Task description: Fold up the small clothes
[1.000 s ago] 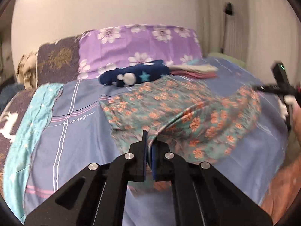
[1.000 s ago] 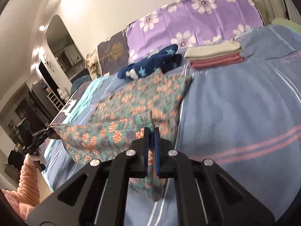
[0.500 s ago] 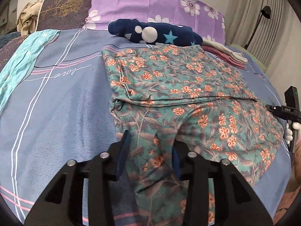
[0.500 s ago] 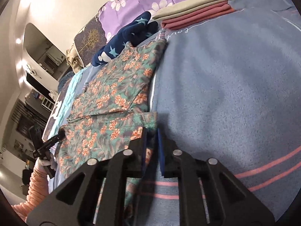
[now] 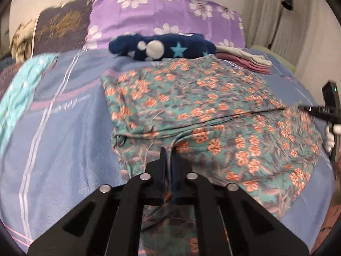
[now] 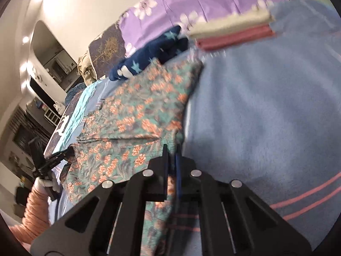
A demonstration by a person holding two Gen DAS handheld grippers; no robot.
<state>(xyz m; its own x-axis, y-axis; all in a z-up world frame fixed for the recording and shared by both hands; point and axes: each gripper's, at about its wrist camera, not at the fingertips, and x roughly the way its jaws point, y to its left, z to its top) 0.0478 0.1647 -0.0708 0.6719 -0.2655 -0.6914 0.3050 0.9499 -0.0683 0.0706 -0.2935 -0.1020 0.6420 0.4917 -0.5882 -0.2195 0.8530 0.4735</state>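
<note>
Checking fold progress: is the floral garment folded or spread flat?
Partly folded. One layer of the floral garment overlaps another along a visible edge, and the left gripper and right gripper each pinch its near edge.

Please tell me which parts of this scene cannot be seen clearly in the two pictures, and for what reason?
- Near hem of the floral garment: hidden under the left tool in the left wrist view, and under the right tool in the right wrist view.
- Folded stack: blurred in the right wrist view, so the piece count is unclear.
- Navy star fabric: bunched, type unclear.

Black two-finger left tool (image 5: 168, 155), silver screws, white glove, salmon ribbed sleeve (image 6: 35, 205)
</note>
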